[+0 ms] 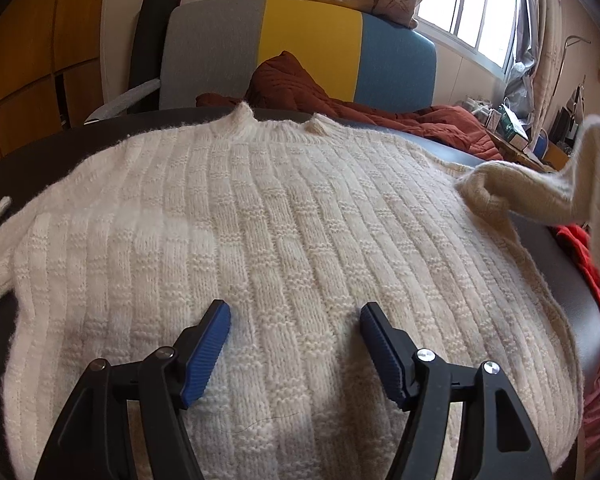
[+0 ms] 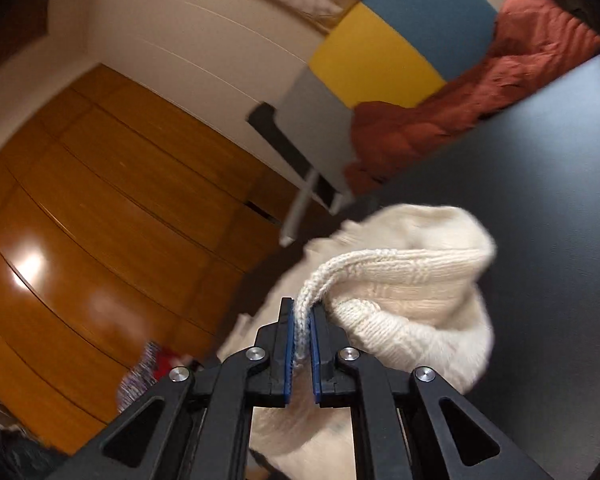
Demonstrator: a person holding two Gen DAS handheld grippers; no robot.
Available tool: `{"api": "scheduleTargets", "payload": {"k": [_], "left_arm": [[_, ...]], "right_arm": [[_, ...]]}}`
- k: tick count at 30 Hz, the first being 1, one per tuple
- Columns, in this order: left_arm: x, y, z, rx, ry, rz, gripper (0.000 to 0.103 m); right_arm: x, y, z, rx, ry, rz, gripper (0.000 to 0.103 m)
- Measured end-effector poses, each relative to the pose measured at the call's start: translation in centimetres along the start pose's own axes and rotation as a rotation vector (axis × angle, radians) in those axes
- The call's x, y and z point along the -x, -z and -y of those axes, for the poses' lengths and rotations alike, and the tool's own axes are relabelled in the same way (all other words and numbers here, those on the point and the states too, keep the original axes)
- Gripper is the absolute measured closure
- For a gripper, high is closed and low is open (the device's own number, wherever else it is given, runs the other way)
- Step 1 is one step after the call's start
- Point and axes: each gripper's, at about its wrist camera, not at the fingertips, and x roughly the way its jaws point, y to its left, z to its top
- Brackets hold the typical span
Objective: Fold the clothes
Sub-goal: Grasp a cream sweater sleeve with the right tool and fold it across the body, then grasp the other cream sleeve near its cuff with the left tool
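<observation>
- Right gripper [image 2: 300,322] is clamped on the cuff edge of the sweater's sleeve [image 2: 400,280]; a thin ridge of cream knit is pinched between its blue pads, and the rest of the sleeve bunches loosely beyond the fingertips
- Left gripper [image 1: 295,316] hangs just above the lower body of the cream sweater [image 1: 260,220] with its jaws spread wide and nothing between them; whether the fingertips touch the knit I cannot tell
- In the left wrist view the sweater lies flat and spread over a dark table [image 1: 572,280], neckline towards the far edge, near a rust-red quilted garment [image 1: 300,84] and a grey, yellow and blue chair [image 1: 300,40]
- That view also shows the held sleeve lifted off the table at the right side, its upper part folded into a soft lump near the shoulder
- Step in hand, as I judge it: the first fold, bringing this sleeve across the body
- Next move calls for carrying the cuff over the chest and laying the sleeve straight, without dragging the body out of shape; the free gripper could pin the body down
- Fabric is thick, ribbed knit with blocks of texture, fuzzy and stretchy-looking, so it will likely sag and stretch under a pull
- Right wrist view is blurred, so finer detail of the cuff is unclear
</observation>
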Motion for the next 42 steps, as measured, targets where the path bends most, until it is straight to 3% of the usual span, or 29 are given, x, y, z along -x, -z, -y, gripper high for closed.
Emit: {"api": "scheduleTargets", "payload": {"k": [6, 8, 9, 10, 11, 21, 27, 30, 33, 37, 39, 41, 42], "left_arm": [[0.4, 0.3, -1.0, 0.048, 0.059, 0.023, 0.034], [0.5, 0.5, -1.1, 0.055, 0.068, 0.030, 0.034], [0.6, 0.5, -1.2, 0.057, 0.072, 0.033, 0.034], [0.7, 0.6, -1.3, 0.061, 0.078, 0.036, 0.034], [0.7, 0.7, -1.3, 0.066, 0.084, 0.040, 0.034], [1.3, 0.4, -2.7, 0.159, 0.153, 0.043, 0.034], [0.3, -1.7, -2.8, 0.168, 0.153, 0.003, 0.036], [-0.7, -3.4, -2.6, 0.174, 0.161, -0.011, 0.036], [-2.4, -5.3, -2.3, 0.186, 0.183, -0.040, 0.036], [-5.0, -6.7, -1.5, 0.210, 0.184, -0.078, 0.036], [-5.7, -7.3, -0.9, 0.220, 0.213, -0.081, 0.043], [-6.2, -7.6, -0.2, 0.203, 0.213, -0.093, 0.073], [-6.4, -7.7, 0.2, 0.189, 0.204, -0.098, 0.083]], "right_arm": [[-11.5, -0.1, -2.2, -0.053, -0.042, -0.053, 0.095], [-14.3, -0.2, -2.3, -0.056, -0.014, -0.089, 0.090], [-15.2, -0.3, -2.2, -0.061, 0.002, -0.101, 0.080], [-15.6, -0.3, -1.9, -0.066, 0.013, -0.105, 0.060], [-16.1, -0.3, -1.7, -0.072, 0.025, -0.108, 0.053], [-10.8, 4.3, 1.5, 0.004, 0.164, -0.141, 0.042], [-11.9, 8.6, 2.2, 0.229, 0.411, -0.247, 0.042], [-12.3, 9.6, 2.0, 0.360, 0.470, -0.225, 0.042], [-12.5, 9.9, 2.1, 0.429, 0.496, -0.214, 0.042], [-11.9, 9.3, 3.0, 0.388, 0.443, -0.196, 0.042], [-11.4, 8.9, 3.6, 0.356, 0.406, -0.184, 0.042], [-11.2, 8.6, 4.1, 0.334, 0.385, -0.174, 0.042], [-11.1, 8.6, 4.2, 0.328, 0.379, -0.171, 0.042]]}}
